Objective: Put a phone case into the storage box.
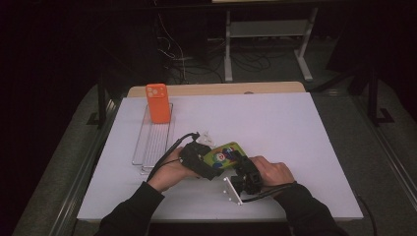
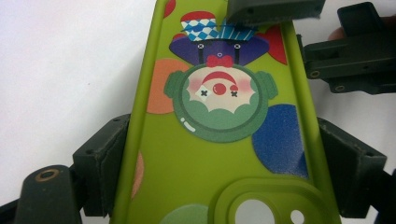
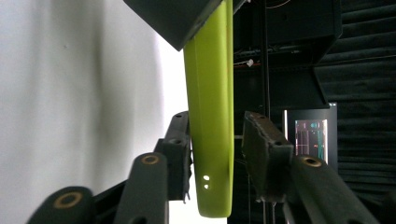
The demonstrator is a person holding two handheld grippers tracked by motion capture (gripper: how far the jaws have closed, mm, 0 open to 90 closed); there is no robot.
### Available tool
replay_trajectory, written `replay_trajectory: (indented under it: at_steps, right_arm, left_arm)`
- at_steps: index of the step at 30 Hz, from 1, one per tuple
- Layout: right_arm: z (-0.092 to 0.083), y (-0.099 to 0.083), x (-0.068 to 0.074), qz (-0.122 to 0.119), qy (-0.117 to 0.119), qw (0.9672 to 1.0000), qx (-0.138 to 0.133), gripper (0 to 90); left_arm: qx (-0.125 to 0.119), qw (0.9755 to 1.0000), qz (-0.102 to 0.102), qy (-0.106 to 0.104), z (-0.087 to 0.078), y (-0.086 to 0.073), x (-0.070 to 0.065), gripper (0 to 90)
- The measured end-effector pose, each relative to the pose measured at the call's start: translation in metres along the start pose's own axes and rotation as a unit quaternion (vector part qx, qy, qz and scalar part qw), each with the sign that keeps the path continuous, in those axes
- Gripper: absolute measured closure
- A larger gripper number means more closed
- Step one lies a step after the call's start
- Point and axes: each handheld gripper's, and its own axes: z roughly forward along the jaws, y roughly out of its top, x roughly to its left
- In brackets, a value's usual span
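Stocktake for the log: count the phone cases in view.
2. An orange phone case stands at the wire rack's far end; a green phone case is held between both grippers above the table.

From my station the high view was dim at the edges: the room behind lay almost black, while the flat white table top [image 1: 275,132] was lit evenly from above and showed only faint shadows under the hands. The picture was soft and slightly grainy. In the left gripper view the glossy lime-green printed phone case [image 2: 219,154] was sharp and bright, the table behind it blown out. The right gripper view split into 2 halves, glaring white and murky dark.
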Motion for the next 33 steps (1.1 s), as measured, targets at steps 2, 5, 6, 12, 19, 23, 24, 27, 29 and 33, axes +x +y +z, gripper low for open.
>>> replay_trajectory:
  at_steps: [2,5,6,12,19,23,24,27,29,33]
  right_arm:
    - [0.000,0.001,0.002,0.005,0.000,1.0000,-0.001,67.6]
    - [0.000,0.001,0.002,-0.005,0.001,1.0000,-0.004,71.8]
    - [0.000,0.001,0.001,-0.007,0.003,1.0000,-0.004,73.2]
    - [0.000,0.003,0.003,-0.019,0.006,0.9998,0.001,75.2]
    - [-0.001,0.004,0.004,-0.009,0.000,0.9999,0.005,75.6]
    - [0.000,0.002,0.001,-0.009,-0.005,0.9999,0.012,75.6]
    - [0.000,0.002,0.001,-0.004,-0.003,0.9999,0.015,75.6]
    - [0.001,0.000,-0.001,0.007,0.007,0.9998,0.020,75.5]
    - [0.002,-0.003,-0.002,0.017,0.006,0.9996,0.021,75.5]
    - [0.002,-0.007,-0.006,0.056,0.015,0.9977,0.034,75.5]
  left_arm:
    - [0.005,1.0000,0.007,0.000,-0.001,0.000,0.001,14.9]
    - [0.007,0.9999,0.010,-0.002,-0.002,0.000,0.003,14.9]
    - [0.007,0.9999,0.007,-0.002,-0.003,0.000,0.003,14.9]
    - [0.004,1.0000,0.004,-0.007,-0.002,0.000,0.003,14.4]
    - [-0.011,0.9998,0.013,-0.010,-0.007,-0.001,0.004,9.8]
    - [-0.018,0.9995,0.008,-0.023,-0.012,0.000,0.004,0.7]
    - [-0.019,0.9995,0.013,-0.023,-0.014,0.000,0.005,0.7]
    - [-0.025,0.9994,0.010,-0.021,-0.017,-0.001,0.007,0.6]
    - [-0.030,0.9994,-0.002,-0.016,-0.017,-0.003,0.009,0.6]
    - [-0.020,0.9997,0.008,-0.007,-0.021,-0.007,0.015,0.6]
